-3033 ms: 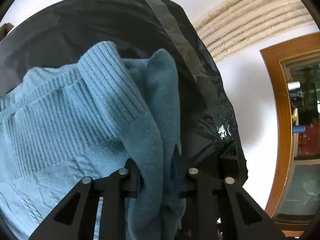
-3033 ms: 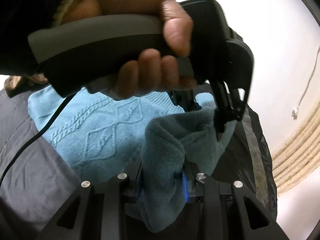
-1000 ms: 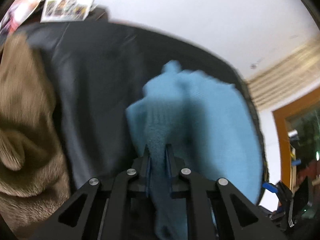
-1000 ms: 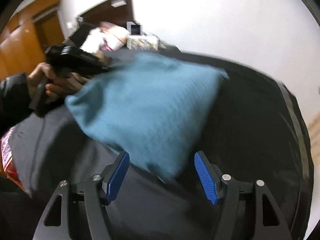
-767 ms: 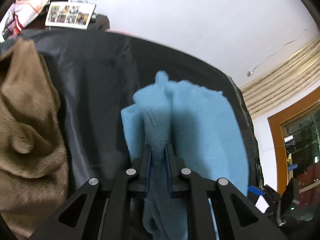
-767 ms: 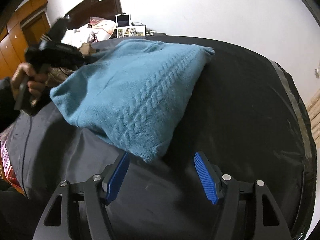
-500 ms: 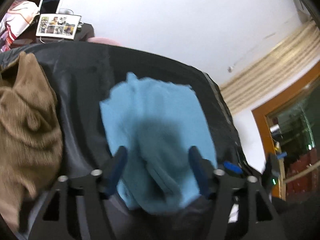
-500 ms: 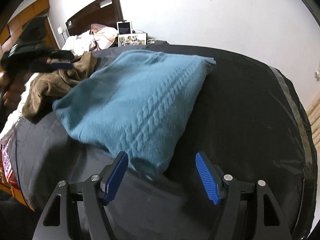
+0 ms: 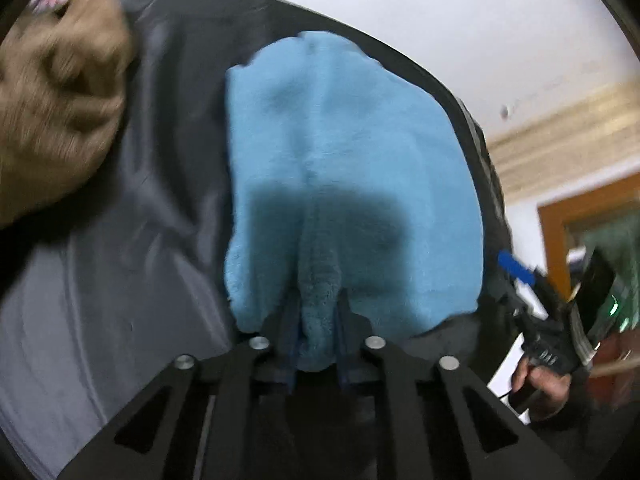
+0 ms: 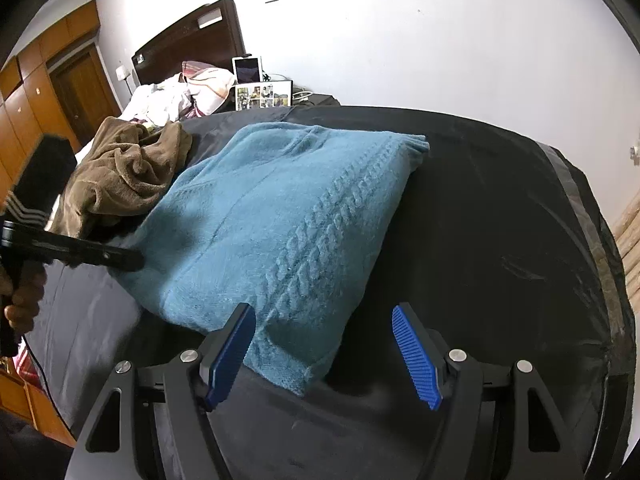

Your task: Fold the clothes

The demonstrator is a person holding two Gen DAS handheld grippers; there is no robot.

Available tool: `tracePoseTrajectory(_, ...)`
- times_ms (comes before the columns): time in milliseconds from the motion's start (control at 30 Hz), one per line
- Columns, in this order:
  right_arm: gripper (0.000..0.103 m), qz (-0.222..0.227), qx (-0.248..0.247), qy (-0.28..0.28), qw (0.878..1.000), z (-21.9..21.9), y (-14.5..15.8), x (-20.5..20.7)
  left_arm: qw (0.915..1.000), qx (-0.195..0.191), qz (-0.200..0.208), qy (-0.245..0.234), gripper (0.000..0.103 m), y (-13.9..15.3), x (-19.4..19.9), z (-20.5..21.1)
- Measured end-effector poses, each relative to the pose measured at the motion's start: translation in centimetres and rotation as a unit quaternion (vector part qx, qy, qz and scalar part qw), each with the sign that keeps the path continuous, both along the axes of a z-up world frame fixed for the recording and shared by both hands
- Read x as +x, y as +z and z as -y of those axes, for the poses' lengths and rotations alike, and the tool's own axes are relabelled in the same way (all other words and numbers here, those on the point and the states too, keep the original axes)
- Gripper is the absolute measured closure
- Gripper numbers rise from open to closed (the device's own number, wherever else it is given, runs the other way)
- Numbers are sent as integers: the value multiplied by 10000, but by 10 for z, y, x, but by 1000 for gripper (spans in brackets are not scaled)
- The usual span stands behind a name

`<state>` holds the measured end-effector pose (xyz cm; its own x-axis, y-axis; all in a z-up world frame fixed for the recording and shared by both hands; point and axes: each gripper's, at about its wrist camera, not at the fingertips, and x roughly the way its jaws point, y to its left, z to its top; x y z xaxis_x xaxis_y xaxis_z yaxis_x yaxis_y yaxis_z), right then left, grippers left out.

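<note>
Left wrist view: the left gripper [image 9: 318, 320] has its jaws pinched tight on a ridge of the blue sweater [image 9: 344, 168] at its near edge, having just closed again on the knit; the rest of the sweater lies as a compact block on the dark cover [image 9: 132, 264], with a crumpled brown garment [image 9: 56, 104] at the far left. Right wrist view: the right gripper [image 10: 324, 354] hangs with its jaws wide apart and holding nothing, the sweater's near corner lying between the blue pads without touching them. The sweater [image 10: 280, 224] looks folded into a tidy rectangle, cable pattern up, so this piece seems nearly done, needing only a last tug or release. The brown garment [image 10: 124, 176] lies heaped and unfolded beyond it, probably the work left.
</note>
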<state>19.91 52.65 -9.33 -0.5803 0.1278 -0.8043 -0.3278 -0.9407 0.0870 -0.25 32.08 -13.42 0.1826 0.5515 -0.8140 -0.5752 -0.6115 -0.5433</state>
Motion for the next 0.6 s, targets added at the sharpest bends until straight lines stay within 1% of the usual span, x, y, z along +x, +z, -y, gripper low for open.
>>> tracePoseTrajectory(33,30,12,23,6,10000,1,0,0,9999,92,65,104,88,1,-2,5)
tracePoseTrajectory(133,30,7,70,2,10000,0,1,2,9990,348,-32,277,89,12,-3,19)
tracePoseTrajectory(233,30,-95,64,-9,9999,-2,6,-1,9983,385,-42,436,89,11,-10,23)
tracePoseTrajectory(333,30,-349,-56,255,9991,4,15,-11,9974,416,-49,592,89,10,-16,28)
tracePoseTrajectory(433,30,-352,-100,724,9967,18,12,-25,9968,331,107,718,89,-9,-22,30)
tracePoseTrajectory(467,30,-222,-67,845,9962,22,5,-31,9964,322,167,768,89,-15,-24,31)
tracePoseTrajectory(533,30,146,36,1049,9944,30,-16,-42,9957,412,214,801,89,-17,-27,33)
tracePoseTrajectory(567,23,399,59,1085,9933,30,-33,-47,9960,403,189,772,89,-18,-28,32)
tracePoseTrajectory(600,15,525,91,1075,9928,29,-44,-49,9965,384,154,722,89,-17,-28,31)
